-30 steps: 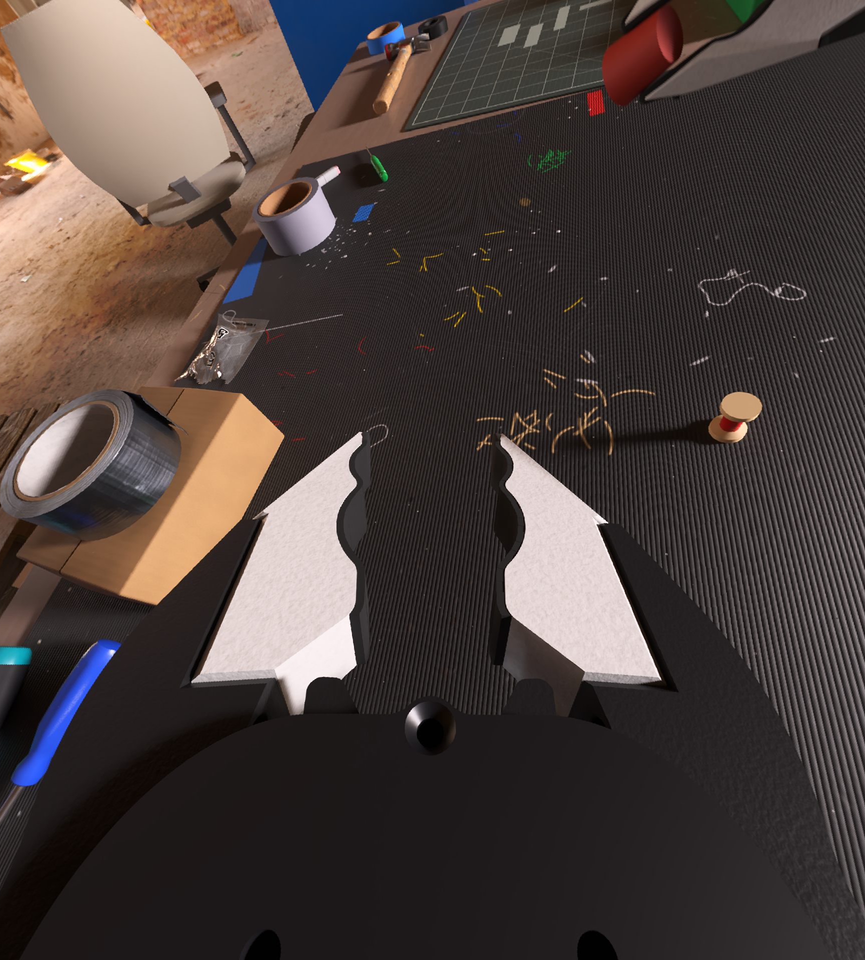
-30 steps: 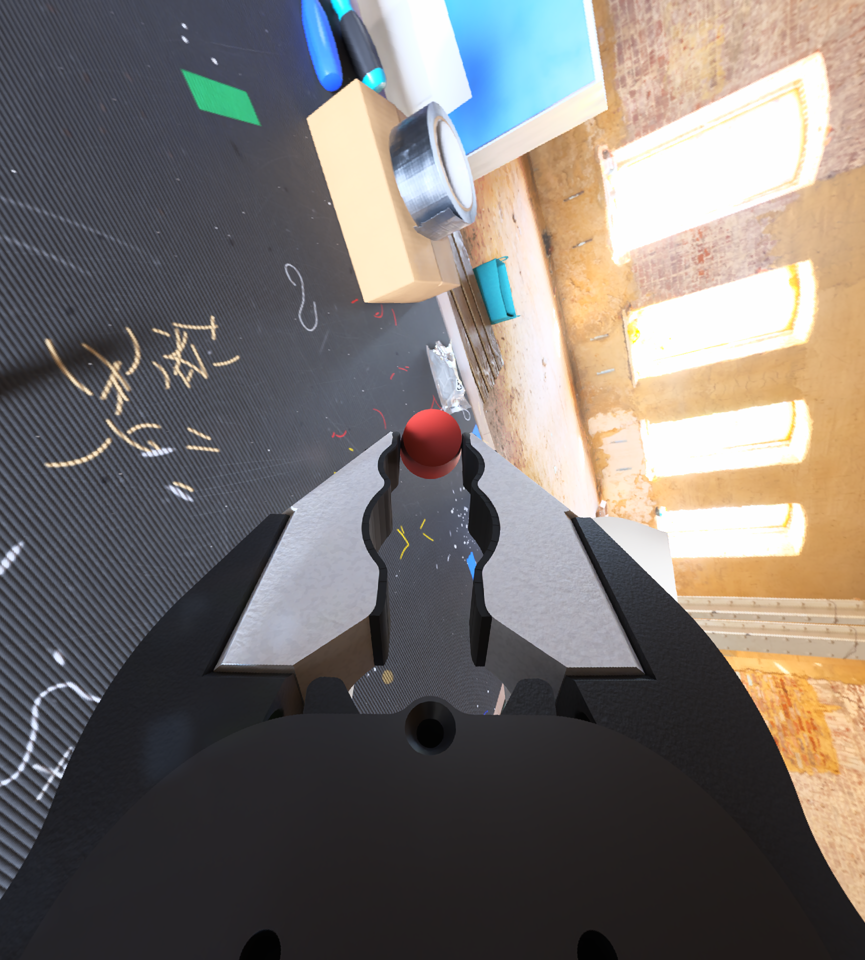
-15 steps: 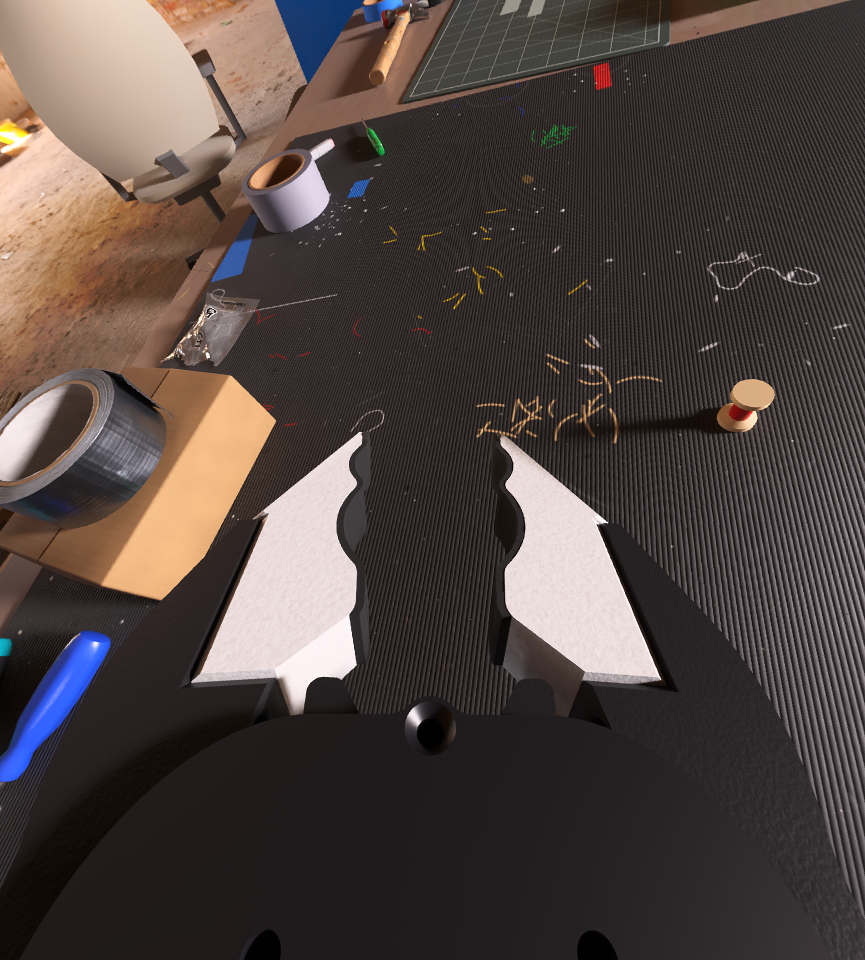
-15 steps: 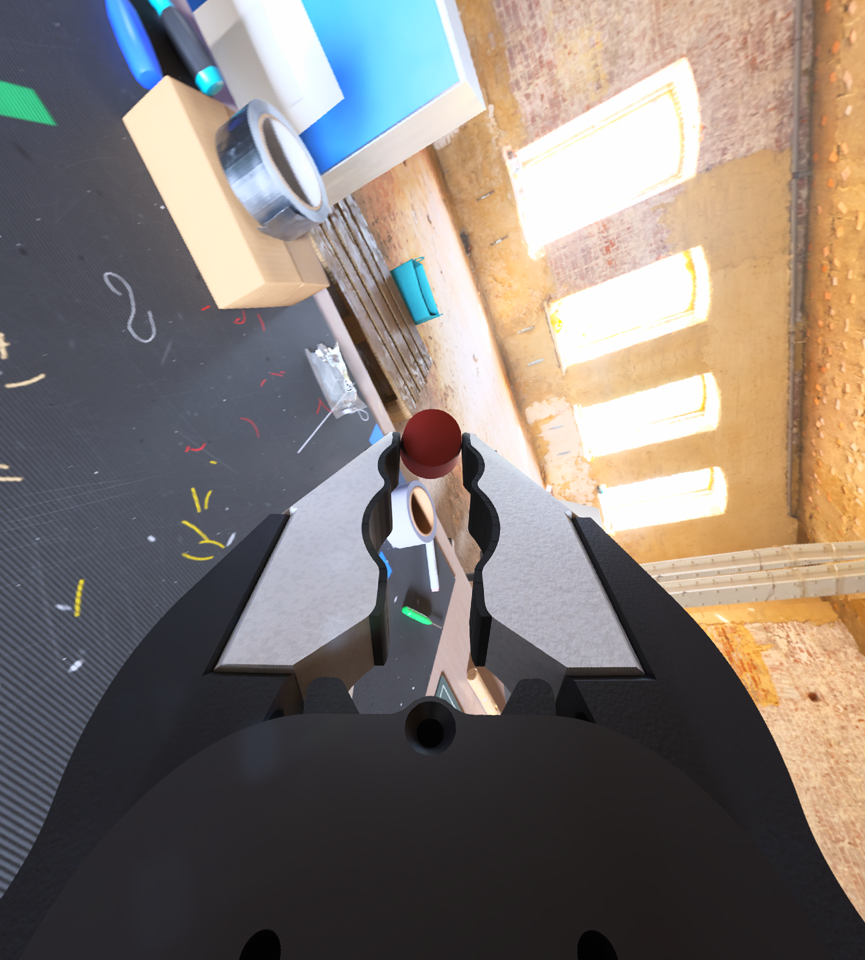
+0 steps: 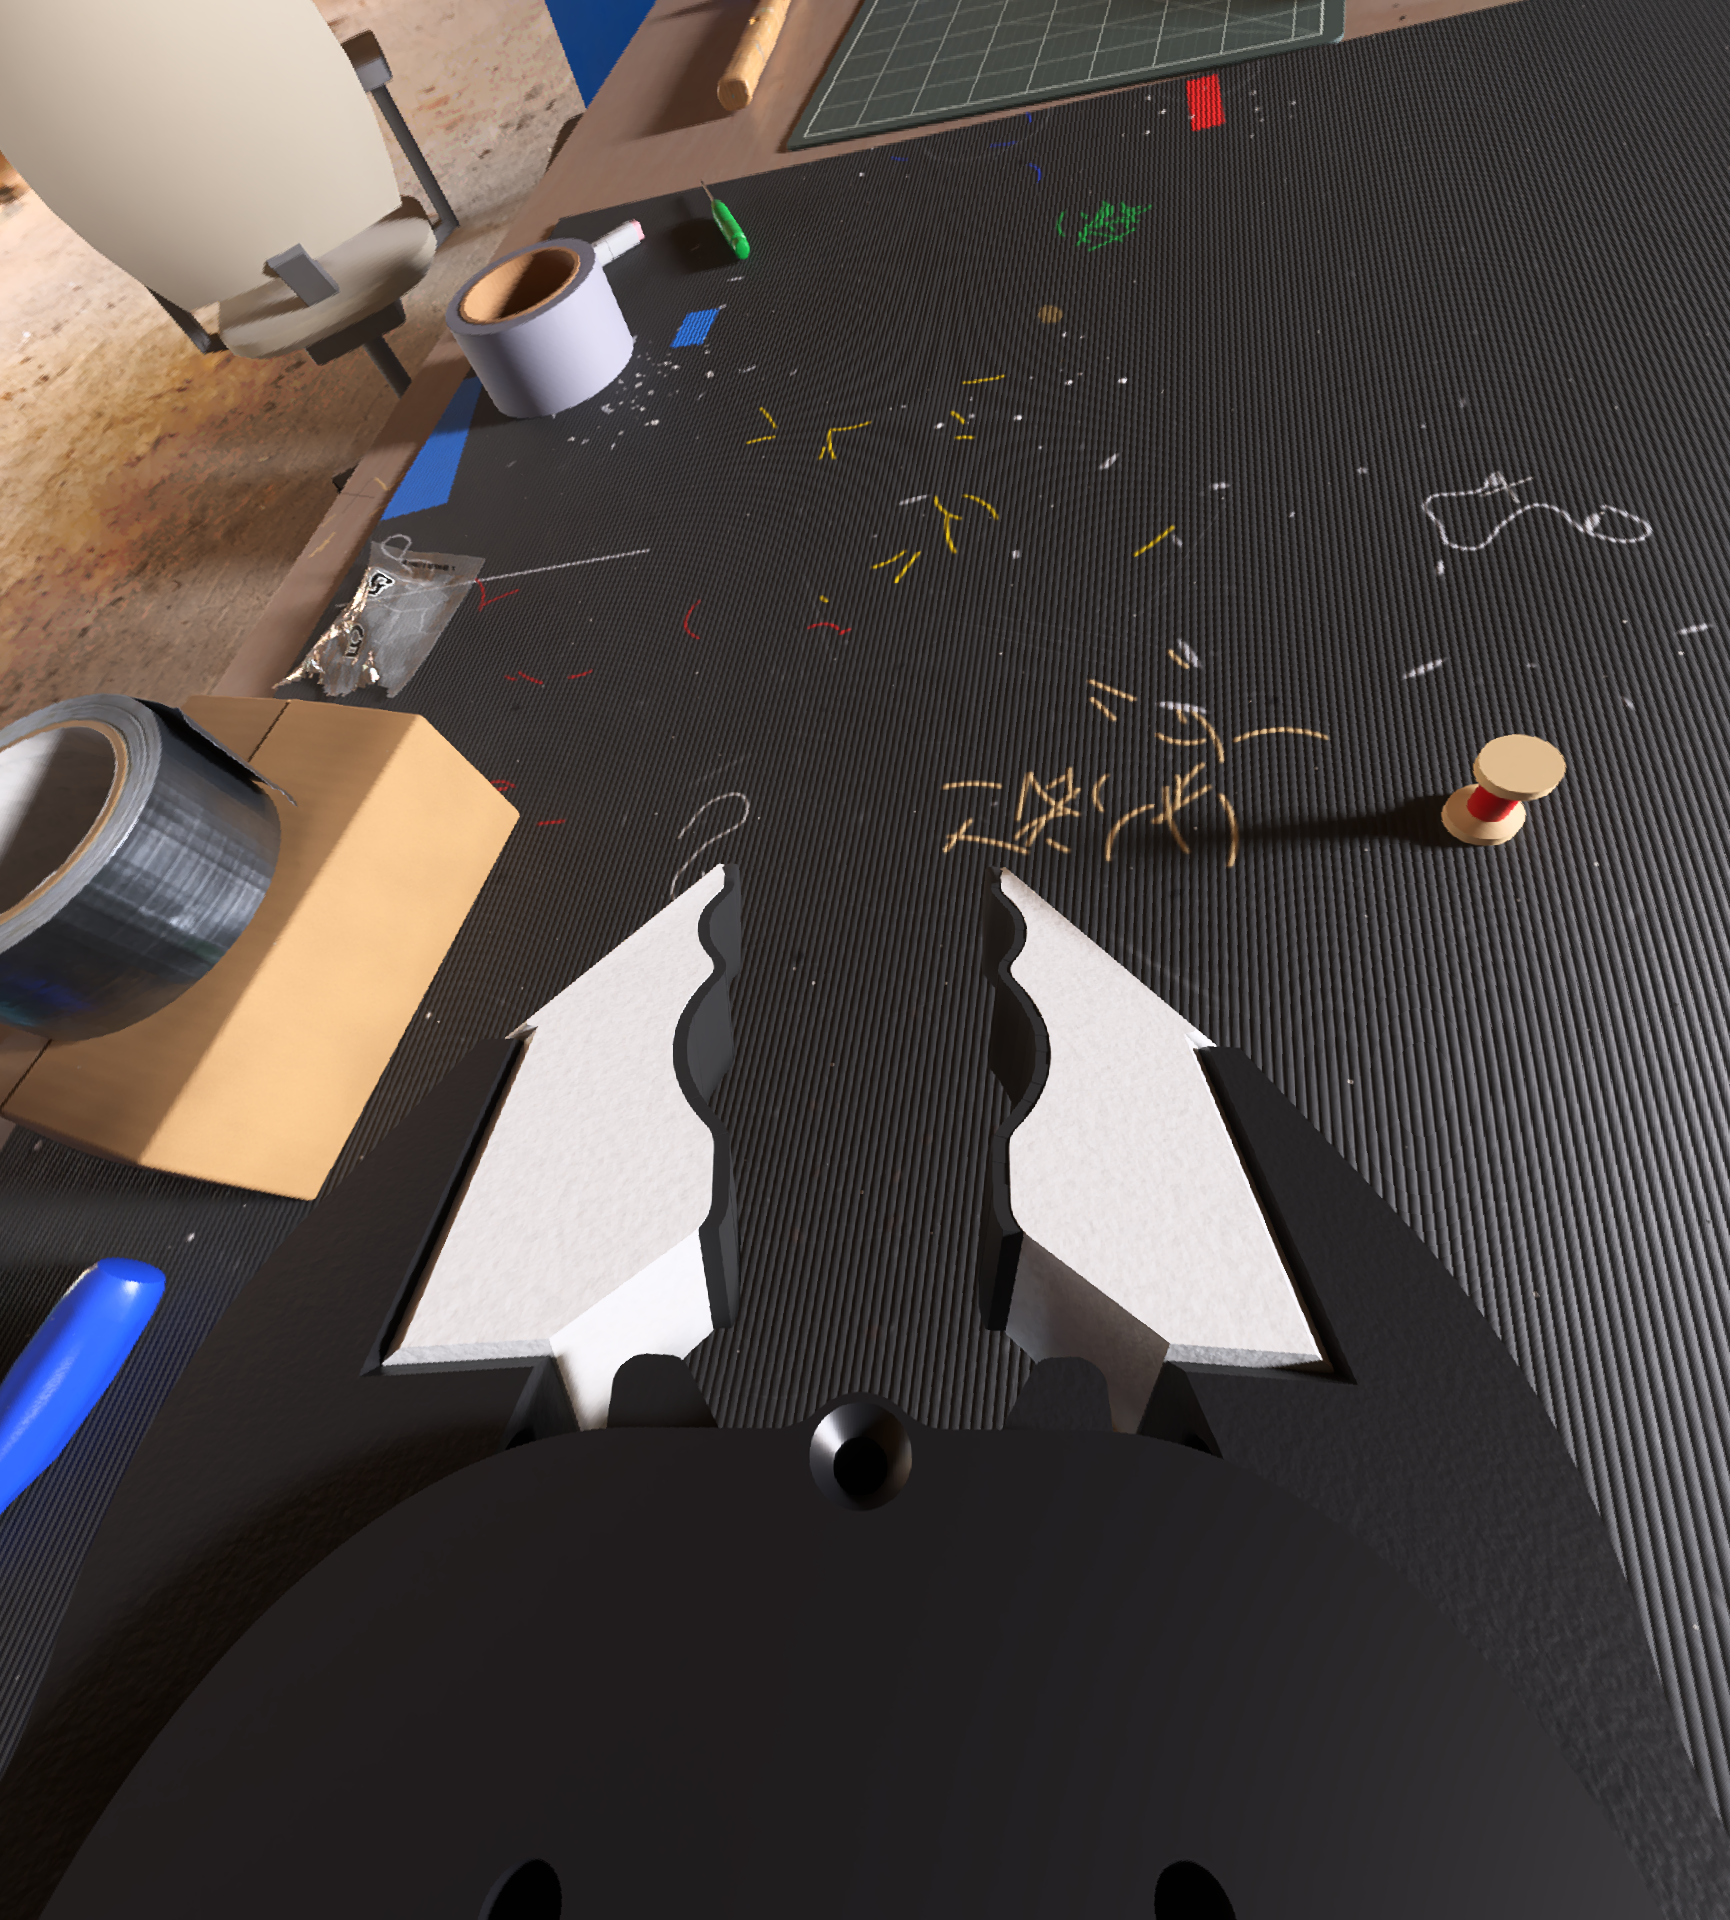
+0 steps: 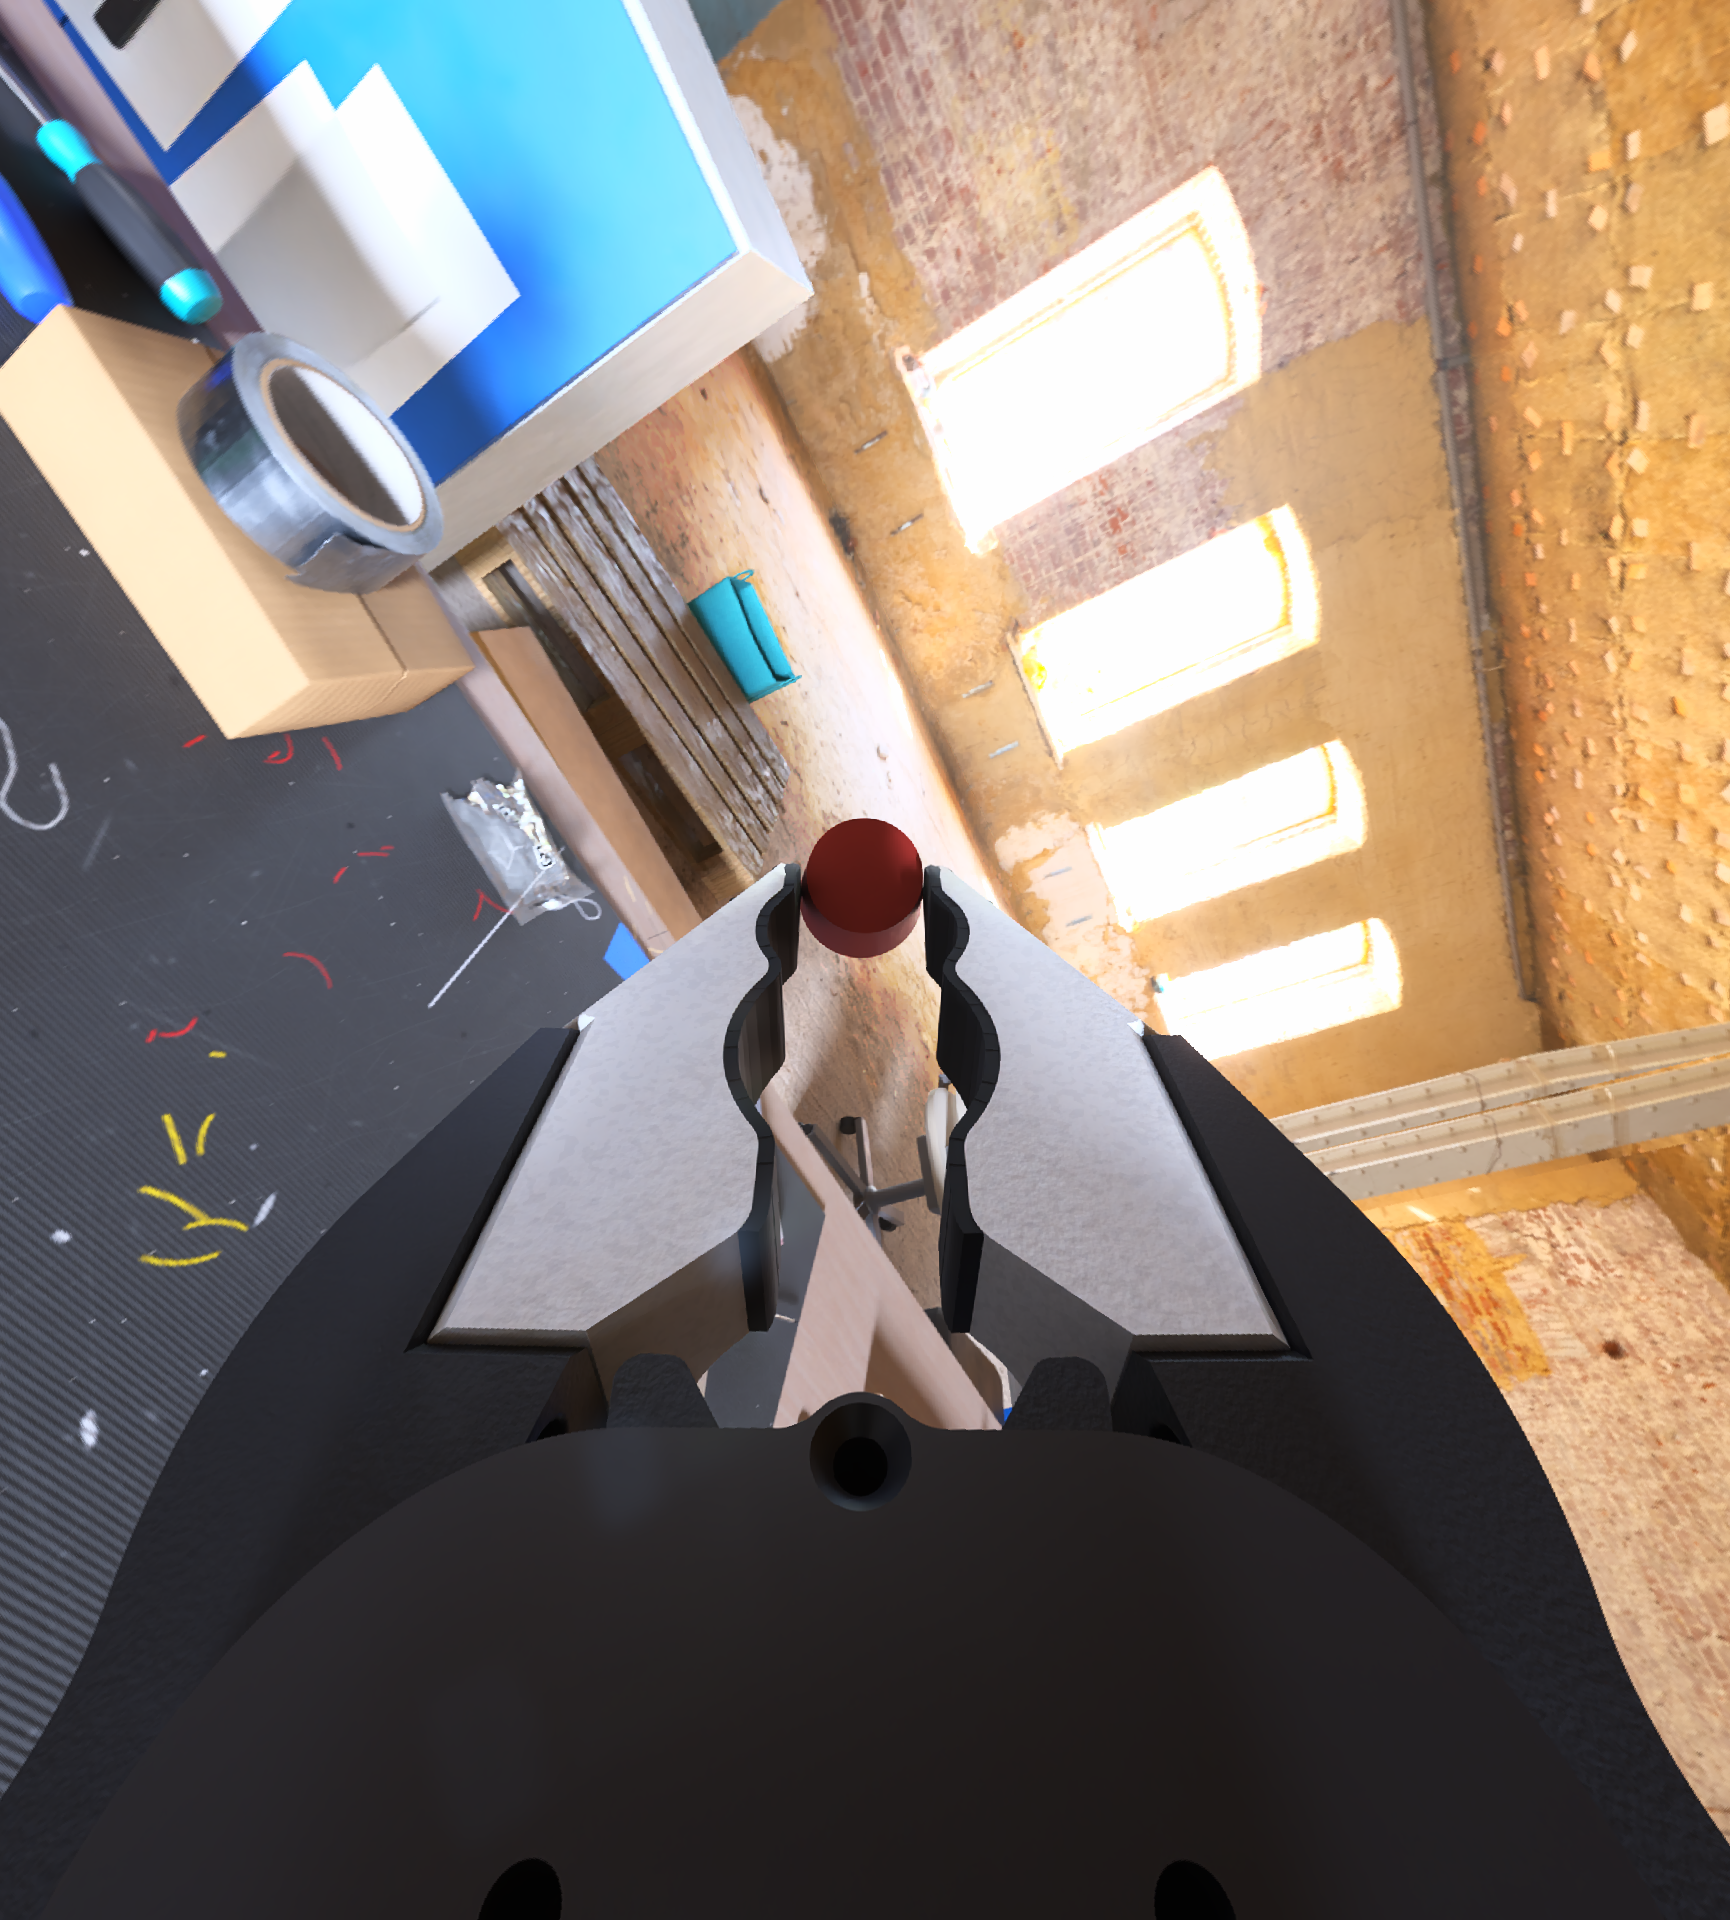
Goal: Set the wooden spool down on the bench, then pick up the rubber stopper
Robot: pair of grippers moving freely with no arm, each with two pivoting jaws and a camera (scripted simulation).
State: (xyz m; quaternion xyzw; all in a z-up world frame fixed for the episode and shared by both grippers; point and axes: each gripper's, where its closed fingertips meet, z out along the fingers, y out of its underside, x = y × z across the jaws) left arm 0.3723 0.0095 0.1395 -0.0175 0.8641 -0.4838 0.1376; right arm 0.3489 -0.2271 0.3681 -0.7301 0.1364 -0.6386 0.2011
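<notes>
The wooden spool [image 5: 1500, 798], wound with red thread, stands upright on the black ribbed bench mat [image 5: 1463, 1143], to the right of and beyond my left gripper [image 5: 861, 883]. That gripper is open and empty, hovering low over the mat. My right gripper [image 6: 861, 883] is shut on the dark red rubber stopper [image 6: 861, 885], pinched between its fingertips and held in the air, rolled sideways and pointing past the bench edge toward the brick wall.
A cardboard box [image 5: 300, 956] carries a grey duct tape roll [image 5: 61, 873]. A white tape roll [image 5: 544, 327], a foil bag [image 5: 383, 623], blue and teal screwdrivers [image 5: 30, 1413], a cutting mat [image 5: 1048, 52] and an office chair [image 5: 165, 145] lie along the bench's left side.
My right gripper has risen and swung with the stopper from over the mat toward the bench edge and wall. My left gripper has drifted slightly; the spool has stayed put.
</notes>
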